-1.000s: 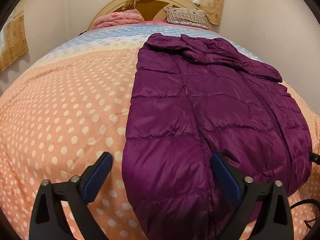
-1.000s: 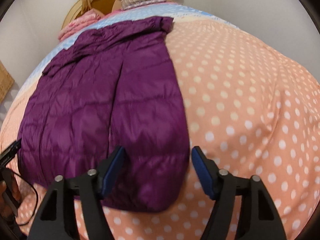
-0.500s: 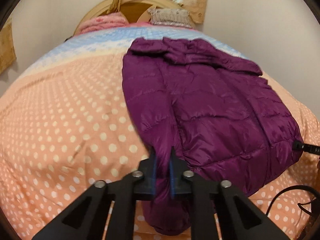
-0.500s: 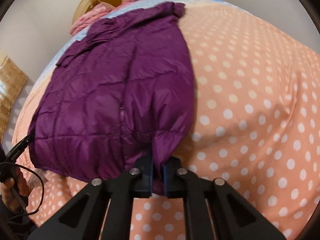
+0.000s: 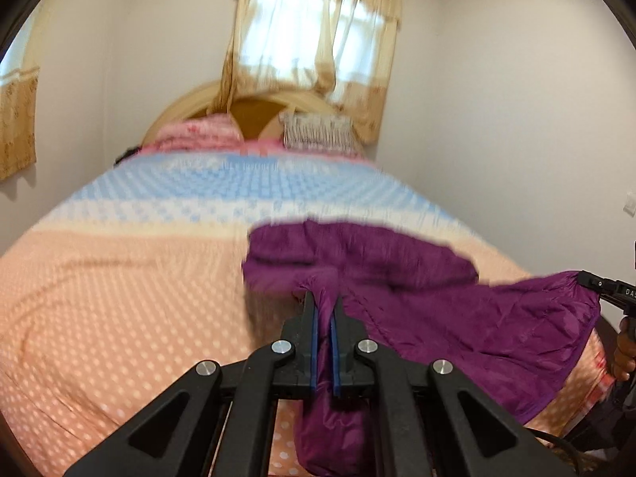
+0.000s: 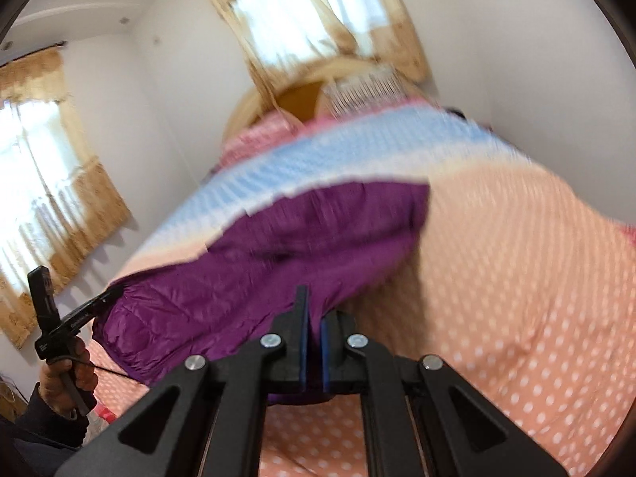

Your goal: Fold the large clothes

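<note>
A purple puffer jacket (image 5: 457, 310) lies on the bed with its near hem lifted off the cover. My left gripper (image 5: 324, 306) is shut on the hem's left corner, and fabric hangs below the blue pads. My right gripper (image 6: 312, 310) is shut on the other hem corner of the jacket (image 6: 278, 258). In the left wrist view the right gripper (image 5: 584, 278) shows at the far right edge, pinching the hem. In the right wrist view the left gripper (image 6: 111, 294) shows at the left, held by a hand. The jacket's far end still rests on the bed.
The bed cover (image 5: 119, 298) is peach with white dots, turning blue and white towards the headboard (image 5: 254, 107). A pink folded blanket (image 5: 198, 135) and a patterned pillow (image 5: 318, 131) lie at the head. A curtained window (image 5: 314, 35) is behind; white walls stand close on both sides.
Both grippers went from open around the jacket's near hem to shut on it, then rose, lifting the hem off the bed. Both views now tilt up towards the window.
</note>
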